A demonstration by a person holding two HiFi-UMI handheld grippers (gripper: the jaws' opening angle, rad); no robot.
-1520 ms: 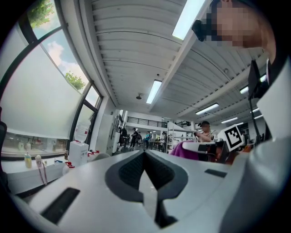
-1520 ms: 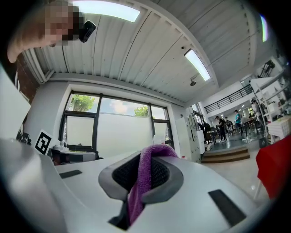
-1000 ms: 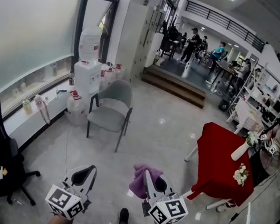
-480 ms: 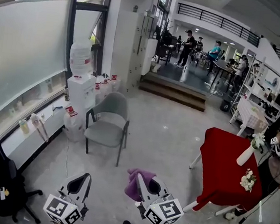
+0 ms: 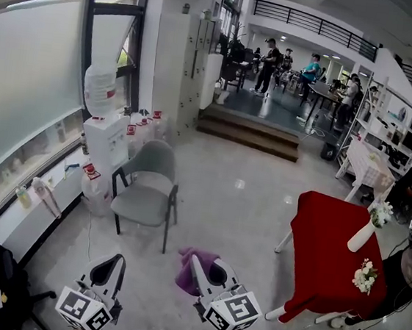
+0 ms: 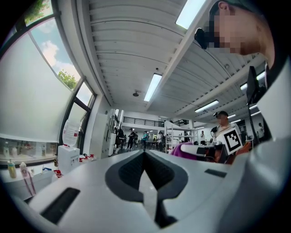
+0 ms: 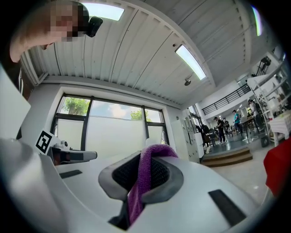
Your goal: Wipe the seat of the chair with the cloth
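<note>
Right gripper (image 5: 201,262): fingers clenched on purple cloth (image 5: 185,273). Cloth strip runs lengthwise along fingers, folds over tips, bunch hangs past them. Left gripper (image 5: 116,261): fingers pressed together, nothing between. Grey chair (image 5: 144,190) well ahead of fingers and to left, seat front toward person, back on far side. Bare floor (image 5: 223,207) between fingers and chair. Water dispenser (image 5: 105,142) just left of chair. Red bench (image 5: 329,249) well right of right fingers.

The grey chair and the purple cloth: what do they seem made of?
The purple cloth looks like soft matte textile, probably microfibre or terry: fuzzy nap, limp folds. The grey chair has a matte seat and back, upholstered or moulded plastic, too far to tell; its thin dark legs look like metal tube.
</note>
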